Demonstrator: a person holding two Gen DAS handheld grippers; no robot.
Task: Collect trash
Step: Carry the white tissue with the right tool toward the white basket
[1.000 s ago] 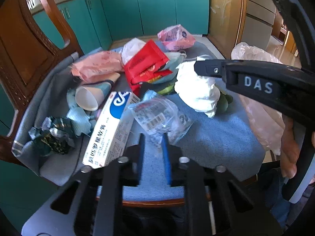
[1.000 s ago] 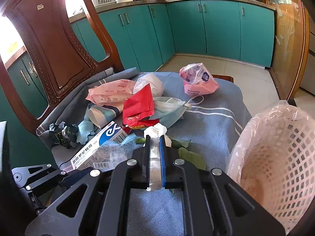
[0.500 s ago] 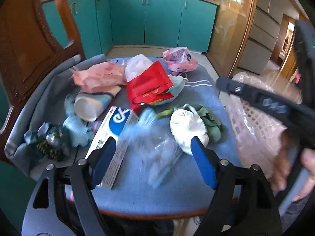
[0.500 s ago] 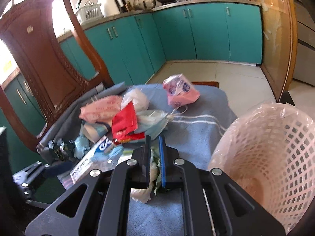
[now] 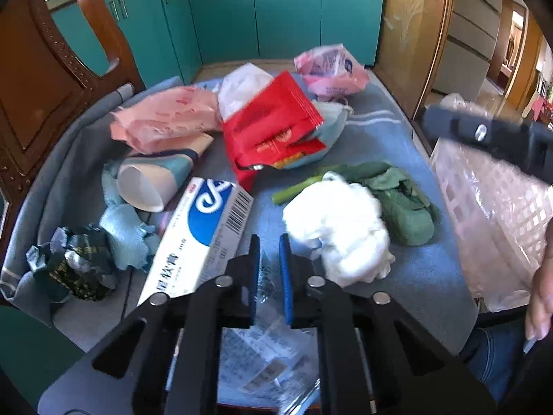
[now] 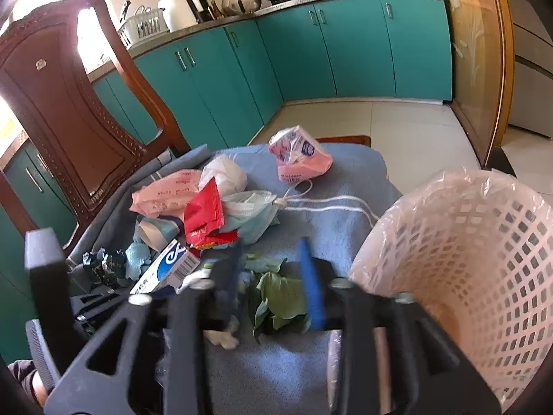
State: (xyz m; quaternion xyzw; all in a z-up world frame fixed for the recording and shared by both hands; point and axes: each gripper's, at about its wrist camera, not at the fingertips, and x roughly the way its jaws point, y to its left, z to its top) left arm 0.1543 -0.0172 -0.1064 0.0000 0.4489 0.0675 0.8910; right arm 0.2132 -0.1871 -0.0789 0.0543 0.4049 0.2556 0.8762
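Trash lies on a chair seat covered with a blue cloth (image 5: 425, 276). My left gripper (image 5: 269, 263) is shut on a clear plastic wrapper (image 5: 266, 352), which hangs crumpled below the blue pads. A white tissue wad (image 5: 338, 235) rests on the cloth just ahead, beside green leaves (image 5: 397, 200). My right gripper (image 6: 271, 269) is blurred and its jaws are opening. The green leaves (image 6: 276, 294) show between them, untouched, and scraps of the tissue (image 6: 221, 337) lie under its left finger. A black finger (image 5: 484, 135) of the right gripper crosses the left wrist view at the right.
A white lattice basket (image 6: 466, 276) with a plastic liner stands at the right edge of the seat. Farther back lie a toothpaste box (image 5: 204, 228), a paper cup (image 5: 152, 186), a red packet (image 5: 273, 131), pink packets (image 5: 166, 121), a face mask (image 6: 252, 214) and dark foil (image 5: 72, 266). A wooden chair back (image 6: 69, 103) rises at the left.
My left gripper opened wide, then shut on the clear wrapper. My right gripper, earlier shut on the white tissue, has parted its jaws, and the tissue now lies on the cloth.
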